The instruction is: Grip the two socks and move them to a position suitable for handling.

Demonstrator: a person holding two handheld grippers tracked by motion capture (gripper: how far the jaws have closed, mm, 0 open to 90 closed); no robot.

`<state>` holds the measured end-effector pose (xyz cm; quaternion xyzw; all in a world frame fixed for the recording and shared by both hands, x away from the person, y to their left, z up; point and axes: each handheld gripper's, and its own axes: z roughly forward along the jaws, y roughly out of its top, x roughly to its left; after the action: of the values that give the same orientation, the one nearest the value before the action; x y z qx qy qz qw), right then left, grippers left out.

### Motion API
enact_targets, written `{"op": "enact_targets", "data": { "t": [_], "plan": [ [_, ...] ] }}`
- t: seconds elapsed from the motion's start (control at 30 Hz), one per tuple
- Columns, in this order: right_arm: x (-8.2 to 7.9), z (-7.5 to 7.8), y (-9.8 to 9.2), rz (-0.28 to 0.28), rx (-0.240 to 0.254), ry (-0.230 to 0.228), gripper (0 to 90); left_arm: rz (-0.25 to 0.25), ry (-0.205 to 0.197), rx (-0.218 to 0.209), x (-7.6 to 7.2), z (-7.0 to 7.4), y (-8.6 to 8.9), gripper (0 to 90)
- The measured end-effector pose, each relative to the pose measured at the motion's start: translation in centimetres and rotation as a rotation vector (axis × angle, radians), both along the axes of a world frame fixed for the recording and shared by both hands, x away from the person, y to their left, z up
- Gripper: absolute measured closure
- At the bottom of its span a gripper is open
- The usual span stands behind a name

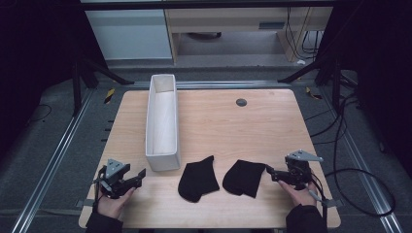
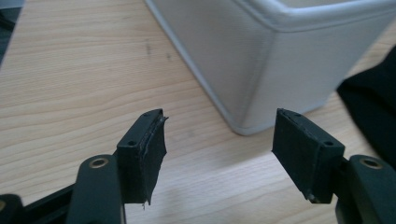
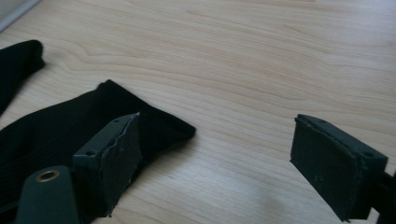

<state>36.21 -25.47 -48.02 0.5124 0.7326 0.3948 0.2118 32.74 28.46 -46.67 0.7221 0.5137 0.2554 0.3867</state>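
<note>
Jaws of the left gripper [image 1: 138, 175] are seen spread wide with nothing between them, pointed at the near corner of the white fabric-sided box [image 1: 163, 121], a long, narrow, stiff-walled bin whose long axis runs away from the person. Between the hands two limp black socks are laid flat on the pale wood-grain table [image 1: 233, 126]: the left sock [image 1: 197, 179] near the box's front end, the right sock [image 1: 244, 177] just beside it. Nearest to the right sock is the right gripper [image 1: 270, 173], released and empty, with the soft knit cuff lying just off its tips, so that edge is judged the likely first pinch.
</note>
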Motion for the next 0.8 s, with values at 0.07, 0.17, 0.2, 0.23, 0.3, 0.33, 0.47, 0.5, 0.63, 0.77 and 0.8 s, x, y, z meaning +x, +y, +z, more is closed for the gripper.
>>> {"op": "enact_targets", "data": {
  "t": [0.07, 0.17, 0.2, 0.23, 0.3, 0.33, 0.47, 0.5, 0.63, 0.77, 0.8],
  "plan": [
    [-0.1, 0.1, 0.2, 0.012, -0.003, -0.006, 17.2, -0.007, -0.001, 0.005, -0.1, 0.0, -0.2, 34.2],
    [-0.5, 0.4, 1.0, 0.038, -0.001, -0.015, 19.2, -0.039, -0.008, 0.009, -0.6, 0.2, -1.4, 35.8],
    [-0.5, 0.4, 1.0, 0.038, -0.001, -0.015, 19.2, -0.039, -0.008, 0.009, -0.6, 0.2, -1.4, 36.1],
    [-0.6, 0.5, 1.1, 0.041, -0.004, -0.018, 20.3, -0.053, -0.008, 0.010, -0.7, 0.3, -1.7, 36.1],
    [-1.1, 0.8, 1.7, 0.055, -0.007, -0.029, 24.0, -0.088, -0.009, 0.020, -1.0, 0.3, -2.6, 37.3],
    [-1.3, 0.9, 1.9, 0.066, -0.014, -0.036, 25.0, -0.101, -0.009, 0.024, -1.0, 0.3, -2.9, 37.6],
    [-2.0, 1.2, 2.7, 0.103, -0.010, -0.053, 29.6, -0.131, -0.012, 0.025, -1.4, 0.5, -3.9, 38.8],
    [-2.6, 1.3, 3.2, 0.144, -0.028, -0.057, 32.8, -0.153, -0.009, 0.029, -1.6, 0.5, -4.5, 39.2],
    [-3.4, 1.2, 4.0, 0.208, -0.046, -0.044, 38.0, -0.186, -0.007, 0.035, -1.8, 0.6, -5.6, 40.6],
    [-4.0, 1.1, 4.4, 0.252, -0.050, -0.026, 43.5, -0.226, -0.013, 0.053, -2.0, 0.9, -6.9, 42.0],
    [-4.1, 1.0, 4.5, 0.257, -0.048, -0.021, 44.7, -0.240, -0.009, 0.057, -2.1, 0.9, -7.1, 42.7]
  ]
}}
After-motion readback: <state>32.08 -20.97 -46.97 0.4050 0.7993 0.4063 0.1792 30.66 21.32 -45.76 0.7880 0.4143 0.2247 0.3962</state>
